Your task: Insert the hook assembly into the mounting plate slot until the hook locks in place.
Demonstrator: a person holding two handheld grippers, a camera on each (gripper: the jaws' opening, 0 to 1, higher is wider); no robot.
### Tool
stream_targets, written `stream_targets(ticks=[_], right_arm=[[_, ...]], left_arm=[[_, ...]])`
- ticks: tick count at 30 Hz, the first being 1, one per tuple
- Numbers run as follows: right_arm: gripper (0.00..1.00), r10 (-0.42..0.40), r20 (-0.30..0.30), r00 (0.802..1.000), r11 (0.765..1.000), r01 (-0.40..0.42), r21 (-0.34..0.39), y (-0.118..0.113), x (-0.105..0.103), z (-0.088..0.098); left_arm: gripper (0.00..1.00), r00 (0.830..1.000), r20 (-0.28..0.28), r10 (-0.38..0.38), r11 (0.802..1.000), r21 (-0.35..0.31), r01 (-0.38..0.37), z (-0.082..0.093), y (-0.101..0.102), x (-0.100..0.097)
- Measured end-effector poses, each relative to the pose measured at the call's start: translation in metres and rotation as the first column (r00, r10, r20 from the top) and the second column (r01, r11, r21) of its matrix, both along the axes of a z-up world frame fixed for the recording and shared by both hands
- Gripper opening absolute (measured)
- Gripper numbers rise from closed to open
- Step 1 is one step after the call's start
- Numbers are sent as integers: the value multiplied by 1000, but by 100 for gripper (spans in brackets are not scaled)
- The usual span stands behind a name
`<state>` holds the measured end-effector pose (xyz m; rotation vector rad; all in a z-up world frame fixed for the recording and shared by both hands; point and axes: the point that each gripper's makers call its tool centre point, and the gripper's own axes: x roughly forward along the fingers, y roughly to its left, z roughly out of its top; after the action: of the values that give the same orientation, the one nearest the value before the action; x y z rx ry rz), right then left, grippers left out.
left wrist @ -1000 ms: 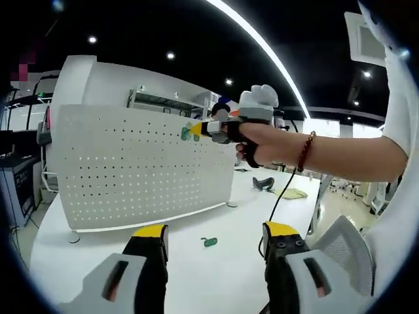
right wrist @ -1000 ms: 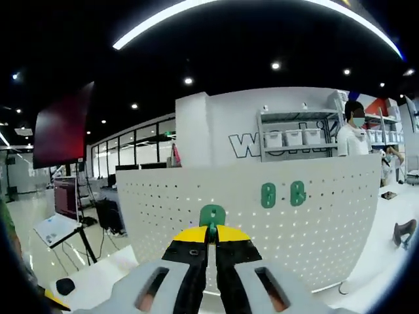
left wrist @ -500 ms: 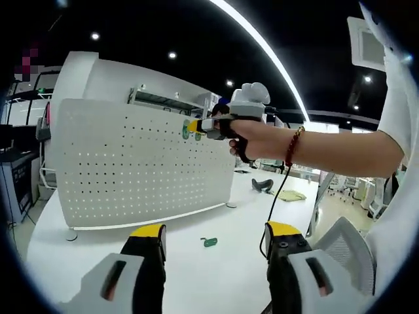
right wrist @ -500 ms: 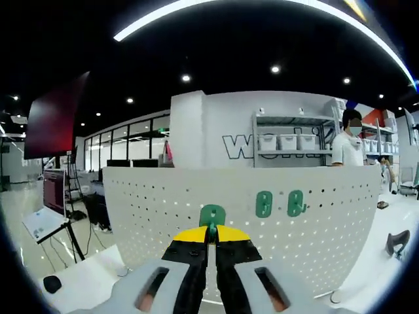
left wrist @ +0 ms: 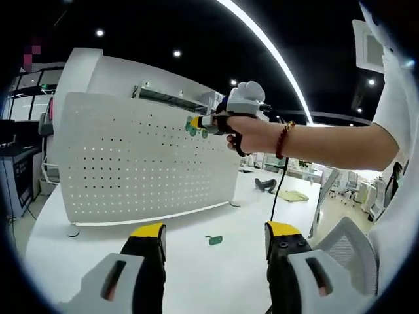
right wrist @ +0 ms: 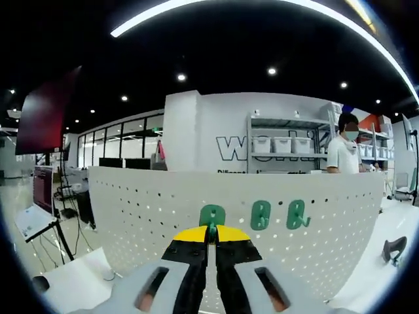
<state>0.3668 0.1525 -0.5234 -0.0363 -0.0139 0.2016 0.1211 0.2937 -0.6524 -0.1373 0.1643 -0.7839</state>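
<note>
The white perforated mounting plate (left wrist: 137, 163) stands upright on the white table (left wrist: 196, 275). A person's hand holds my right gripper (left wrist: 200, 123) near the plate's upper right part, shut on a green hook (left wrist: 192, 124). From the right gripper view, that held hook (right wrist: 211, 214) sticks up between the shut jaws of my right gripper (right wrist: 211, 230), close in front of the plate (right wrist: 131, 209). Two more green hooks (right wrist: 260, 214) (right wrist: 298, 214) hang on the plate just right of it. Another green hook (left wrist: 214, 239) lies on the table. My left gripper (left wrist: 215, 230) is open over the table.
A grey mesh chair (left wrist: 347, 245) stands at the table's right edge. A black object (left wrist: 264, 184) and a yellowish cloth (left wrist: 292, 194) lie on the far right of the table. Behind the plate are shelves with bins (right wrist: 281, 144) and a standing person (right wrist: 342, 154).
The right gripper has come closer to the plate with the hook still in it; the held hook now stands level with the two mounted hooks. The left gripper stays open.
</note>
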Motion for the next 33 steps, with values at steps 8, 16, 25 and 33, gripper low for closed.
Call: stream_targets(ticks=[8,16,25,33], right_arm=[[2,-19,11,1000,1000,19,-19,-2,16,2],[2,-27,20,999,999,28,-35,0,30,3],[2,-49,14,999,998,49,-37,-5,40,2],[2,-57,6,998,998,57,-25,-5,44,-4]], left_arm=[[62,1000,2,-5,1000,4,5,-2,1,9],[62,1000,0,6,1000,-14,-6,0,6,14],[61,1000,-11,17,1000,-2,-17,-4,10,19],[61,1000,-19,25,1000,-10,-25,-5,11,19]])
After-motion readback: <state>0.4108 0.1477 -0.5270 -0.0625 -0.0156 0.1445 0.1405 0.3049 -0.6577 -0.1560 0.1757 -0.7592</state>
